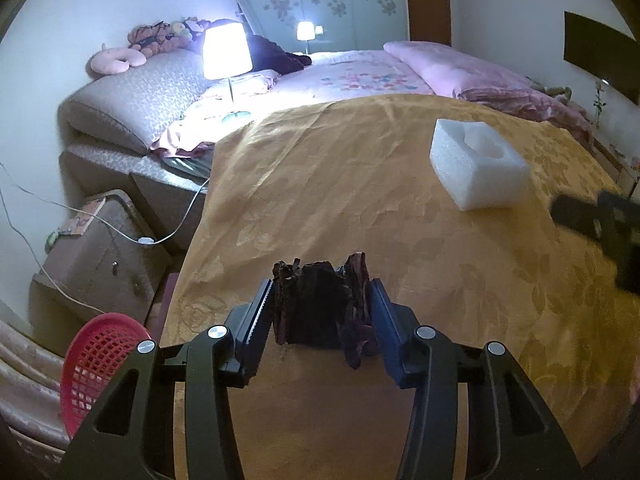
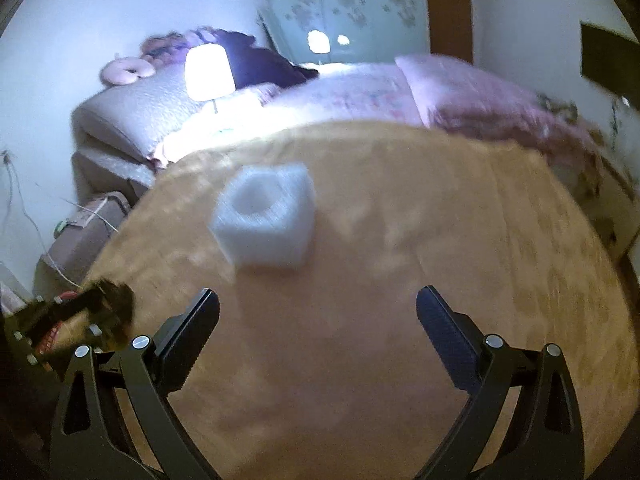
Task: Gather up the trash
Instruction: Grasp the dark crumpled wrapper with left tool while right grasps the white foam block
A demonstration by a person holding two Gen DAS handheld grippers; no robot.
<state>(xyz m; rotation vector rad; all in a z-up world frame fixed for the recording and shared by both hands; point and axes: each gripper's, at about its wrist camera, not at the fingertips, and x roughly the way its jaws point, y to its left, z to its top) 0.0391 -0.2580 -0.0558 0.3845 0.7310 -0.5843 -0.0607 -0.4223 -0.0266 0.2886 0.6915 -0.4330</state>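
Yellow-gold patterned bedspread [image 1: 360, 184] covers the near part of the bed. Beyond it, a floral sheet [image 1: 360, 76] and a folded pink quilt [image 1: 460, 68] to the far right. A lit table lamp [image 1: 227, 51] stands on the far left of the bed, a pink neck pillow [image 1: 116, 60] behind it. Wardrobe with flower decals [image 1: 328, 0] against the far wall. Cardboard box [image 1: 100, 248] on the floor, left, white cable [image 1: 176, 232] trailing across it.

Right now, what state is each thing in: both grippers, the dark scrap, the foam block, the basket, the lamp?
Left gripper: shut on the dark scrap.
Dark scrap: crumpled, pinched between the pads.
Right gripper: open, nothing between its pads.
Foam block: lying on the yellow cover, untouched.
Red basket: beside the bed; contents hidden.
Lamp: lit.
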